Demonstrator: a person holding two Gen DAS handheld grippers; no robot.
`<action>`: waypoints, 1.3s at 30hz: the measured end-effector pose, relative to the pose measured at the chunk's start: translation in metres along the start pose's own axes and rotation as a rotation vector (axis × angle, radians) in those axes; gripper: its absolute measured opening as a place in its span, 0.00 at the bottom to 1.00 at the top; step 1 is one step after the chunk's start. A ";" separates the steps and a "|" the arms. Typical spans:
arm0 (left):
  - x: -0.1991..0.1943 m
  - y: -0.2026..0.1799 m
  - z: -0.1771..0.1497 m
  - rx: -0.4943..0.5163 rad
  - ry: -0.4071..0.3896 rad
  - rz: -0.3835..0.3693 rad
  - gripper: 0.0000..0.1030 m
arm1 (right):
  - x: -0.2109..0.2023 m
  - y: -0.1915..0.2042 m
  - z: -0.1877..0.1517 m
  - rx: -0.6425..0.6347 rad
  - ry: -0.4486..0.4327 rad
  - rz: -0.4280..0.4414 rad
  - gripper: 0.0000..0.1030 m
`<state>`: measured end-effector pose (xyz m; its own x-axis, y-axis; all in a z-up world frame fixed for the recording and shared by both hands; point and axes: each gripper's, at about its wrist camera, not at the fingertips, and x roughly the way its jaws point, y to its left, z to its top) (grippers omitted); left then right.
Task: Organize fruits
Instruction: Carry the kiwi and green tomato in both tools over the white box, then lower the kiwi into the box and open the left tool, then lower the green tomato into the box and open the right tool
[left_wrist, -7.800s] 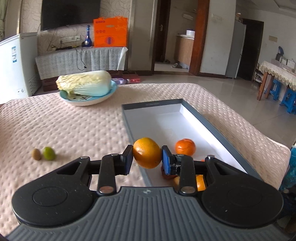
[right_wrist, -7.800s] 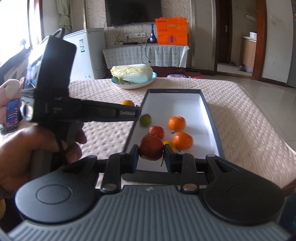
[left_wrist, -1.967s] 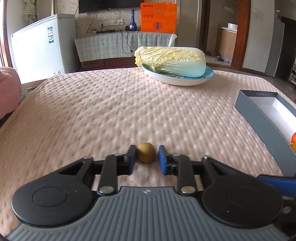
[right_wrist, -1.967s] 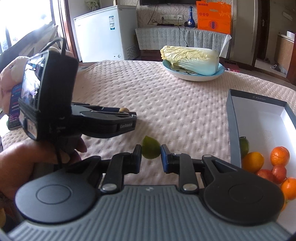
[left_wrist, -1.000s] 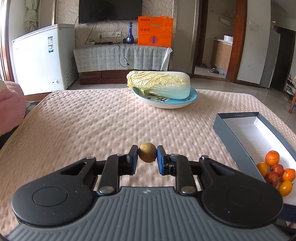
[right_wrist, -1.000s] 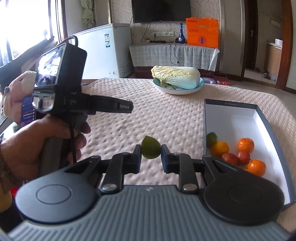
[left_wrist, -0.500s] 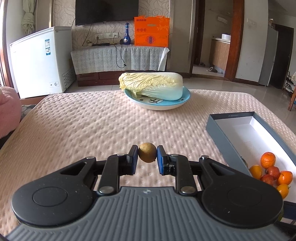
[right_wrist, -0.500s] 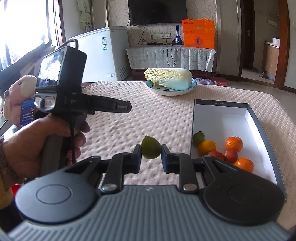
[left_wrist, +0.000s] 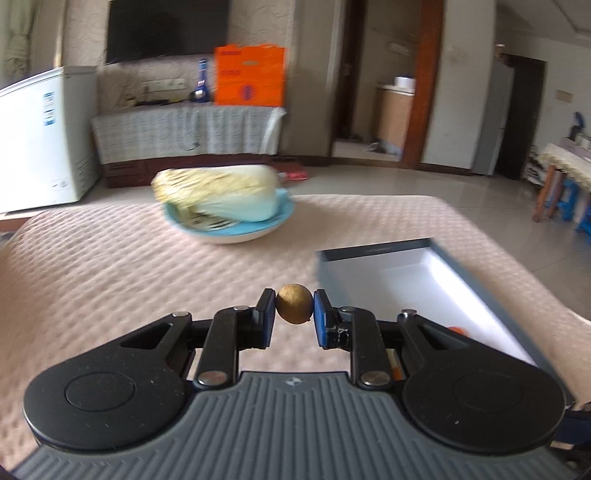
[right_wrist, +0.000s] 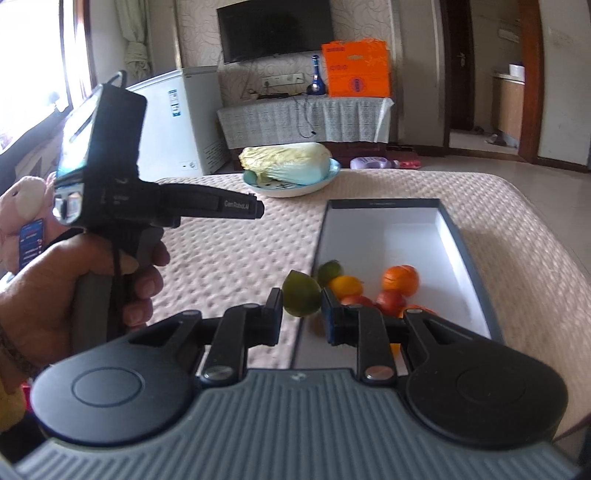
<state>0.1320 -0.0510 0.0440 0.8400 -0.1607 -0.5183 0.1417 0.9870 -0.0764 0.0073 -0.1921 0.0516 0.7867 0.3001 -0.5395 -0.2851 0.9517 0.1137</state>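
Both fruits carried toward the box, grips closed

The right gripper (right_wrist: 302, 309) clamps a green fruit (right_wrist: 301, 293) above the near edge of the box (right_wrist: 456, 232); the left gripper (left_wrist: 294, 320) pinches a small brown fruit (left_wrist: 294, 303) just short of that box (left_wrist: 360, 252). Best clear the wall fully, lower beside the oranges (right_wrist: 400, 279), then let go gently.

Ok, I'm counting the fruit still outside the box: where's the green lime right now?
The green lime is clamped in the right gripper, at the centre of the right wrist view, over the near left edge of the box, beside the fruit already inside.
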 end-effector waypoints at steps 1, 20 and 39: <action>0.002 -0.009 0.000 0.006 -0.001 -0.015 0.25 | 0.000 -0.005 -0.001 0.009 0.004 -0.010 0.24; 0.052 -0.102 -0.008 0.064 0.068 -0.120 0.26 | -0.002 -0.048 -0.017 0.070 0.057 -0.088 0.24; 0.045 -0.103 -0.009 0.082 0.056 -0.121 0.32 | 0.001 -0.050 -0.018 0.076 0.056 -0.100 0.24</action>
<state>0.1503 -0.1598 0.0212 0.7840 -0.2750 -0.5564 0.2841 0.9561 -0.0723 0.0124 -0.2411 0.0306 0.7767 0.2012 -0.5968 -0.1626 0.9795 0.1187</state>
